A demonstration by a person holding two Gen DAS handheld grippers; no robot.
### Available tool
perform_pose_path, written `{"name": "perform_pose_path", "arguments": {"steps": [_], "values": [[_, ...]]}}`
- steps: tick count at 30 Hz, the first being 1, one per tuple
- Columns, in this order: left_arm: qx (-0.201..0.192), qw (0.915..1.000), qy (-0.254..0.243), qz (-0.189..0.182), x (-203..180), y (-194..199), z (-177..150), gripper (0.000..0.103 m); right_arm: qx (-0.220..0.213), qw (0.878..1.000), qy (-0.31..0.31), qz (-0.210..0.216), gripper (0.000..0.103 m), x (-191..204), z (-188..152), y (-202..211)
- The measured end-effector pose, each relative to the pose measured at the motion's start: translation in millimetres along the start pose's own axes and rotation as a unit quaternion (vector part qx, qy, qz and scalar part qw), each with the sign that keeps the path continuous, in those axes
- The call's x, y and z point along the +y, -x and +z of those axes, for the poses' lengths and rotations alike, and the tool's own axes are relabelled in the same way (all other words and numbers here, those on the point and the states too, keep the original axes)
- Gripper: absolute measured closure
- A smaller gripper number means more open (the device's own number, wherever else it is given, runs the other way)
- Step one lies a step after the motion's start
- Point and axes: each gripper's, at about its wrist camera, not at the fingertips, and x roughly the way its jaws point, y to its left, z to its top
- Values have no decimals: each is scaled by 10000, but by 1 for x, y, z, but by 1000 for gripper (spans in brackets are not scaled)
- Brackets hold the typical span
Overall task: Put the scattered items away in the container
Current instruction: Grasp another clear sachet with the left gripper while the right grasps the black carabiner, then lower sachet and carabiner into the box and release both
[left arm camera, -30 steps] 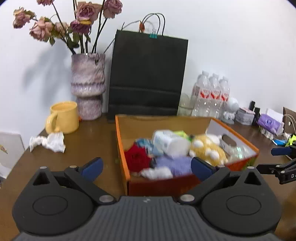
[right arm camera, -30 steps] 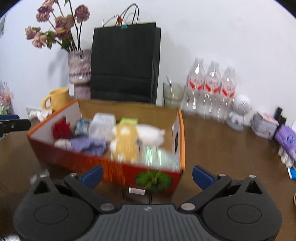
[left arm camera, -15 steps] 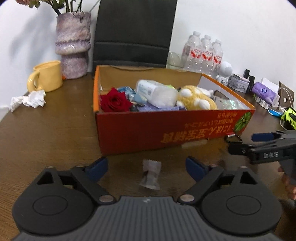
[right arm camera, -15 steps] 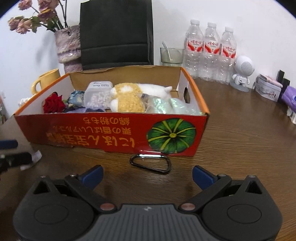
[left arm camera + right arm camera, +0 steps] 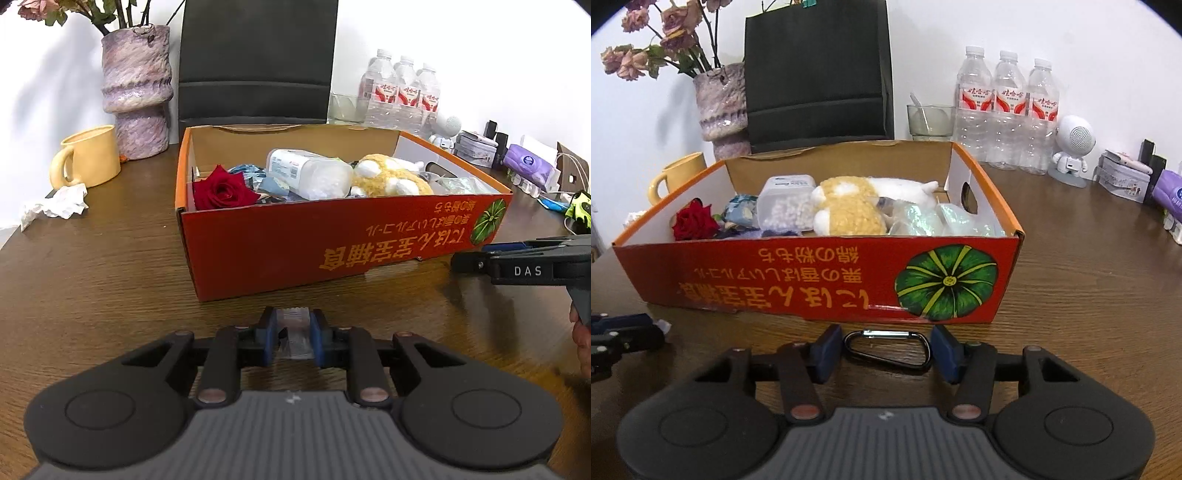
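yellow mug (image 5: 86, 157), vase (image 5: 136, 88), water bottles (image 5: 1006, 107)

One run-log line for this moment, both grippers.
left gripper: closing, small packet between pads | right gripper: closing around carabiner, on table | orange box: already holds items

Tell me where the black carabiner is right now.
In the right wrist view, the carabiner lies flat on the wooden table, just in front of the orange box, between the closing right gripper's fingers.

Your left gripper (image 5: 292, 338) drops to the table (image 5: 92, 280) — jaws closing from wide open, now pressing the small clear packet (image 5: 294, 334). Your right gripper (image 5: 884, 349) sinks too — jaws closing around the carabiner (image 5: 886, 349).
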Motion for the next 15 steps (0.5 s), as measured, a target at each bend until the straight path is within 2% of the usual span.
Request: {"name": "perform_pose_path", "arguments": {"steps": [5,9,13,15], "values": [[-40,10000,25,-72,1,2,1,83,8,9998,-111,169,51,-3,0,4],[-248,9994,60,-214,0,14,3,83,-79,9993,-139,349,51,-3,-1,18],[-654,9970,141,-397,-1,39,10,84,-321,9975,-166,613,51,-3,2,44],[-910,9947,187,-447,0,52,19,84,-596,9958,-140,676,51,-4,11,61]]}}
